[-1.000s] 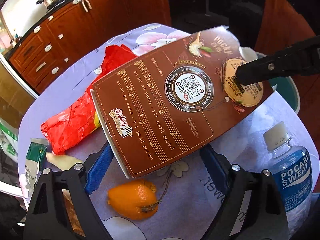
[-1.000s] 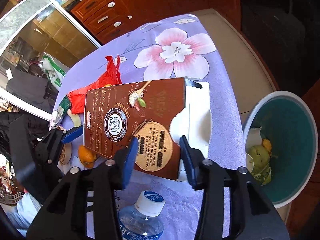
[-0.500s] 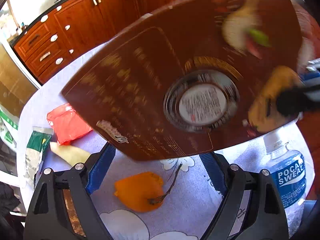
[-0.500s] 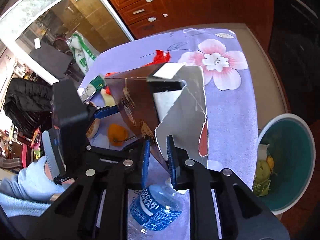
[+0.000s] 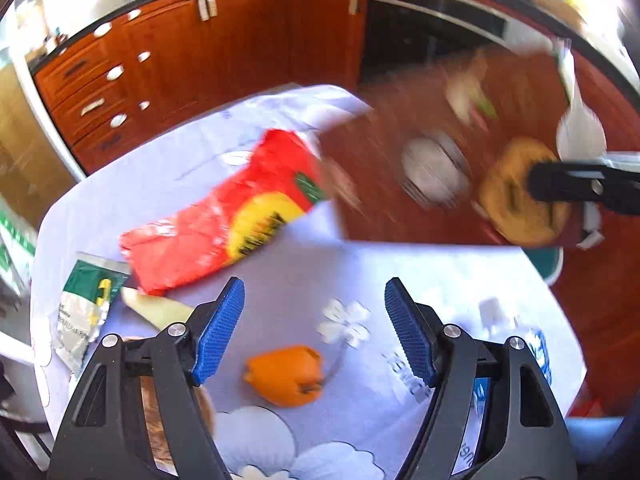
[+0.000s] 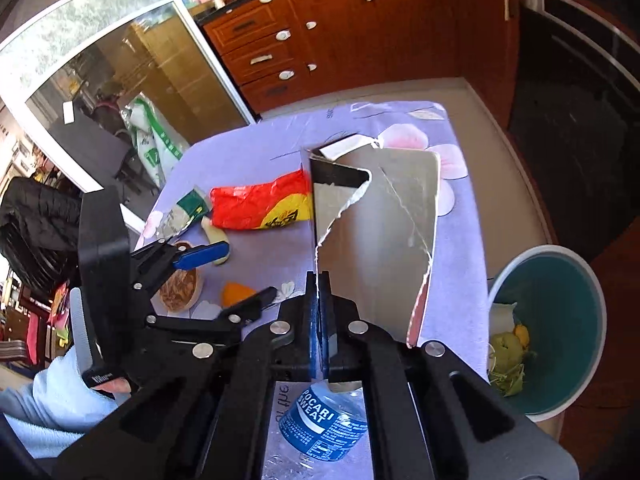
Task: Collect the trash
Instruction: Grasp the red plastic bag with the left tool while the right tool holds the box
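Observation:
A torn brown snack box (image 6: 380,232) hangs above the table, its grey inside facing the right wrist camera. My right gripper (image 6: 319,292) is shut on the box's torn edge. In the left wrist view the box (image 5: 440,168) is a blur at the upper right, with my right gripper (image 5: 538,180) on it. My left gripper (image 5: 312,328) is open and its jaws are closing, with nothing between them. It hovers over an orange peel (image 5: 284,380). A red snack bag (image 5: 224,216) lies further back on the cloth.
A white bin (image 6: 592,280) with a teal liner stands on the floor to the right, holding peels. On the purple flowered tablecloth (image 5: 280,264) lie a Pocari Sweat bottle (image 6: 324,420), a green and white packet (image 5: 84,300), a pale fruit slice (image 6: 214,234) and a bowl of scraps (image 6: 178,288).
The box has left the left gripper's jaws and swung up and to the right. The right gripper has shut on its torn edge. Both grippers have risen.

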Demonstrator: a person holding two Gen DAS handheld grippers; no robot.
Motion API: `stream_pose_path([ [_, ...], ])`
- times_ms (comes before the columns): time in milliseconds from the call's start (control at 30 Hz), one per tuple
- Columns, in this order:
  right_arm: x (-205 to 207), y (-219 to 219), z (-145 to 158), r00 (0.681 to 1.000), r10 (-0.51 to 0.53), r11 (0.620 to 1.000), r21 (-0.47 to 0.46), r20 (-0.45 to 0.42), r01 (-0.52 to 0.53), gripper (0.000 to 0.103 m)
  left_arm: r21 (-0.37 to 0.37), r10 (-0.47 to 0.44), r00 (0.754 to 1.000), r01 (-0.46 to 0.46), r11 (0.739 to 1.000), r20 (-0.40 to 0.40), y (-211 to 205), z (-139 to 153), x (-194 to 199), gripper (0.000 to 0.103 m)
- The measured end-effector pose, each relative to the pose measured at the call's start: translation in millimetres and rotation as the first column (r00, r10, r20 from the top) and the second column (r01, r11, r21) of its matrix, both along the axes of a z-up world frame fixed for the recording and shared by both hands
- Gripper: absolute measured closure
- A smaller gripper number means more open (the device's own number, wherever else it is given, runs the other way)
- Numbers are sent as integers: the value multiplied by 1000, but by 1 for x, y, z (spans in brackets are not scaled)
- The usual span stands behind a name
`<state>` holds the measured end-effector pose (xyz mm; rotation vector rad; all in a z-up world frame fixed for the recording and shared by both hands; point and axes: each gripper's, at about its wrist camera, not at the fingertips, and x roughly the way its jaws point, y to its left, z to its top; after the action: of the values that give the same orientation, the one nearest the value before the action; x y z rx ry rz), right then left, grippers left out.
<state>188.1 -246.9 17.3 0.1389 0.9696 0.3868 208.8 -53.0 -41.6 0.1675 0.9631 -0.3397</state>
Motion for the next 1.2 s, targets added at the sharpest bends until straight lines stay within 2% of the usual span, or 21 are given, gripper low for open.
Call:
stream_pose_path([
  [133, 6, -22, 1, 997, -80, 996, 27, 19, 79, 102, -15, 52, 997, -53, 998, -55, 4, -3, 34, 29],
  [267, 8, -44, 1, 988, -147, 988, 53, 44, 145, 102, -16, 67, 994, -69, 998, -90, -8, -9, 63, 29],
  [467, 20, -62, -6, 989, -145, 986, 92, 26, 142, 102, 99, 123, 990, -116, 988, -68, -47, -31, 90, 29],
  [667, 26, -72, -9, 991, -132, 986, 109, 22, 129, 101, 140, 185, 980, -175, 975, -66, -50, -49, 112, 30],
  [700, 27, -73, -10, 991, -131, 986, 111, 23, 128, 101, 138, 187, 980, -176, 975, -71, -49, -51, 113, 40],
  [733, 27, -73, -11, 991, -132, 985, 112, 24, 129, 101, 133, 187, 979, -176, 975, -80, -49, -52, 114, 63],
  [767, 27, -74, -11, 990, -135, 985, 114, 26, 131, 101, 125, 188, 977, -176, 977, -96, -47, -53, 115, 76],
  [800, 27, -74, -11, 990, -136, 985, 113, 29, 132, 101, 119, 190, 976, -178, 977, -104, -47, -53, 113, 95],
  [833, 27, -73, -11, 990, -135, 985, 113, 34, 130, 101, 118, 192, 976, -180, 977, -99, -45, -51, 111, 99],
  [1033, 13, -69, -2, 987, -148, 984, 113, 69, 140, 102, 82, 149, 988, -146, 986, -41, -37, -19, 81, 101],
  [1200, 1, -75, 15, 979, -176, 980, 117, 104, 164, 102, -5, 92, 996, -92, 996, -7, -33, 23, 48, 101],
])
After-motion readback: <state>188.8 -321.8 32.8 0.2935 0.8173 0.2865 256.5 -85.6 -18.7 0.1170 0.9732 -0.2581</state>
